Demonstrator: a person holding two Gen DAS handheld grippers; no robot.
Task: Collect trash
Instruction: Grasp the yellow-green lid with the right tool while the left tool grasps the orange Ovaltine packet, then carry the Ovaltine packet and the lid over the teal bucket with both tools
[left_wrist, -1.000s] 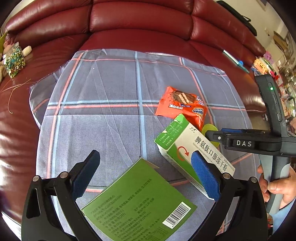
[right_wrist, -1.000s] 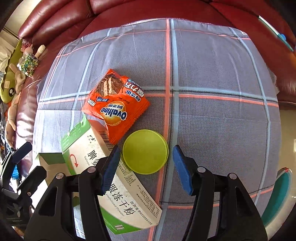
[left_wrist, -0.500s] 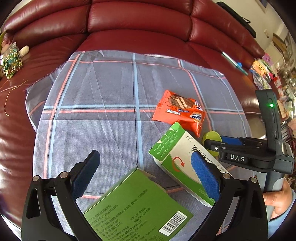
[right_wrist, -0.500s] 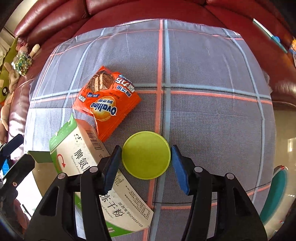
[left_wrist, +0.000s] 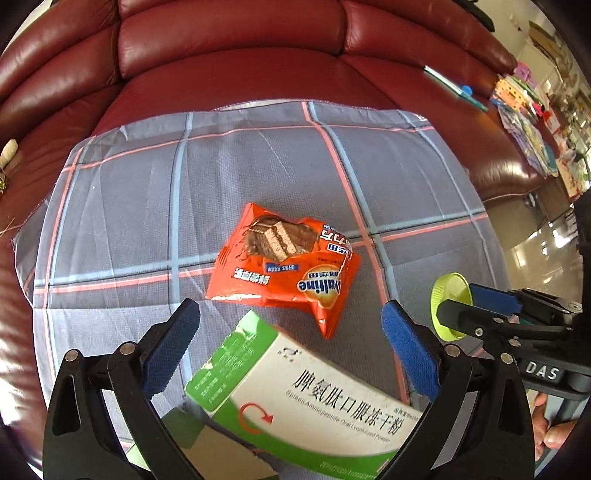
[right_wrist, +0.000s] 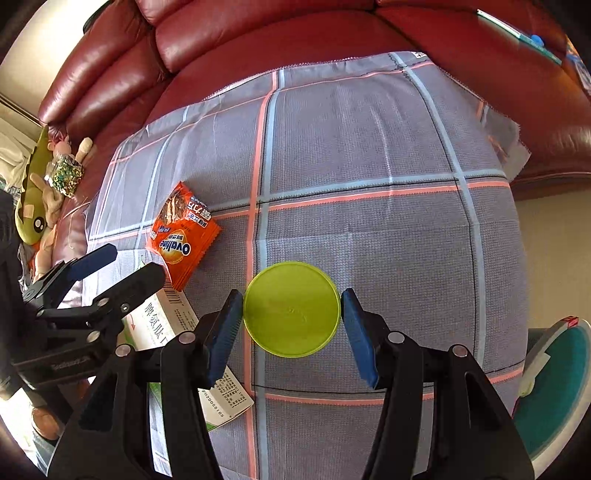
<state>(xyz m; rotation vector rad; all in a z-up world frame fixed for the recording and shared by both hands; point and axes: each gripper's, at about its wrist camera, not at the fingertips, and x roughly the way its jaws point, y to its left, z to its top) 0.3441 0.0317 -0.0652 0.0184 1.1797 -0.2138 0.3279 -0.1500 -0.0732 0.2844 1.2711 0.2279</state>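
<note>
Yellow-green lid (right_wrist: 291, 309) clamped between right gripper (right_wrist: 291, 325) pads, lifted off the plaid cloth (right_wrist: 369, 147). Left gripper (left_wrist: 291, 354) jaws apart over white-green box (left_wrist: 306, 398), beside orange wrapper (left_wrist: 284, 266).

Probably a home living room: leather sofa (left_wrist: 229, 40).

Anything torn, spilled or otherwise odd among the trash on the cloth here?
The green-and-white box lies tipped on its side with an end flap hanging open, overlapping a corner of the orange wrapper, which is crumpled. The right gripper holds the yellow-green lid. Nothing looks spilled.
</note>
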